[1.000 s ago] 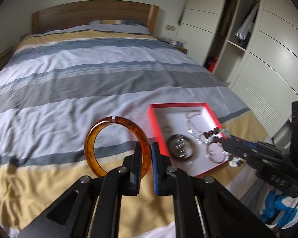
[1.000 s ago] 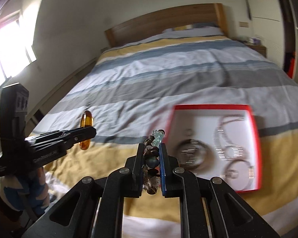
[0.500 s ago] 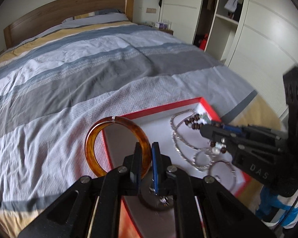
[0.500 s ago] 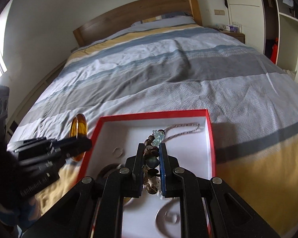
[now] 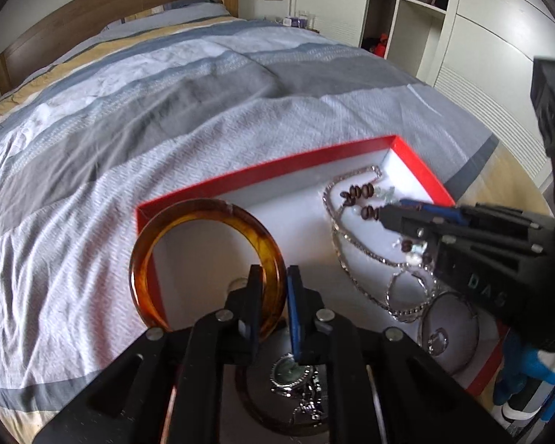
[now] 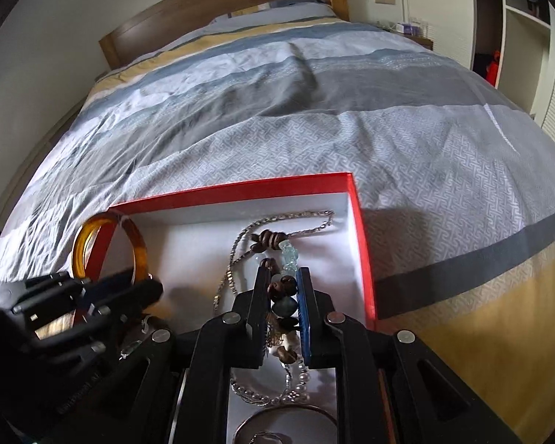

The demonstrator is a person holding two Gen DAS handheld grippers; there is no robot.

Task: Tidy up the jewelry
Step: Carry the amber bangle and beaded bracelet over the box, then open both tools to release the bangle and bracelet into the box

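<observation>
My left gripper [image 5: 273,277] is shut on an amber bangle [image 5: 174,229], held upright over the left edge of the red box [image 5: 277,164] with a white floor. My right gripper [image 6: 283,275] is shut on a beaded bracelet [image 6: 283,290] of brown and pale blue beads, low over the box's right half [image 6: 362,244]. The bangle also shows in the right wrist view [image 6: 138,244], and the right gripper with the beads in the left wrist view [image 5: 388,218]. A silver chain necklace [image 5: 336,222], a watch [image 5: 296,373] and a silver hoop [image 5: 447,325] lie in the box.
The box sits on a striped grey, white and yellow bedspread [image 5: 148,118] near the bed's foot. A wooden headboard [image 6: 218,11] is at the far end. White wardrobes [image 5: 481,48] stand to the right.
Both grippers have moved forward and down over the red box, which now fills the lower part of both views. The bangle and the beaded bracelet stay gripped.
</observation>
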